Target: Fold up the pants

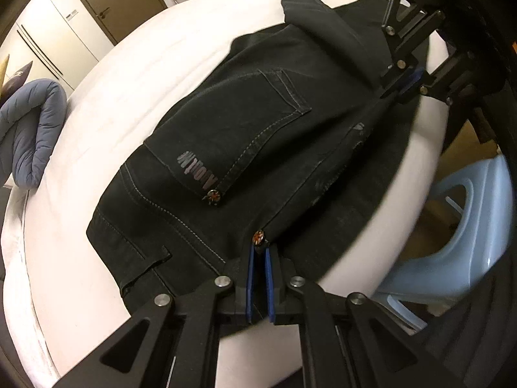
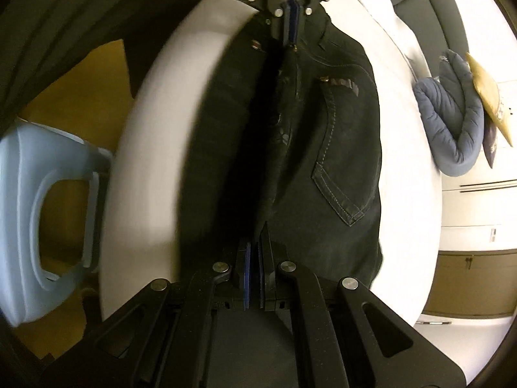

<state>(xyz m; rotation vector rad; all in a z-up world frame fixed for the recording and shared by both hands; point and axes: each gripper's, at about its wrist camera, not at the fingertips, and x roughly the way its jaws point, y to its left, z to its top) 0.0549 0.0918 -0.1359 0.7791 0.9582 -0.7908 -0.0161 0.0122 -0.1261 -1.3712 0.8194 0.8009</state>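
Observation:
Black jeans (image 1: 258, 123) lie on the white bed (image 1: 129, 64), folded lengthwise, with a stitched back pocket and its logo patch facing up. At the bottom of the left wrist view, my left gripper (image 1: 260, 249) is shut on the waistband edge beside an orange rivet. At the upper right my right gripper (image 1: 399, 87) is shut on the same folded edge further down the jeans. In the right wrist view the jeans (image 2: 323, 129) stretch between my right gripper (image 2: 258, 244), which pinches the dark fabric, and the left gripper (image 2: 292, 41) at the top.
A pale blue plastic stool (image 1: 468, 226) (image 2: 38, 210) stands on the floor just past the bed's edge (image 2: 145, 129). A rolled blue-grey duvet (image 1: 29, 129) (image 2: 452, 123) and a yellow pillow (image 2: 488, 90) lie at the far side. Wardrobe doors (image 1: 64, 16) stand beyond.

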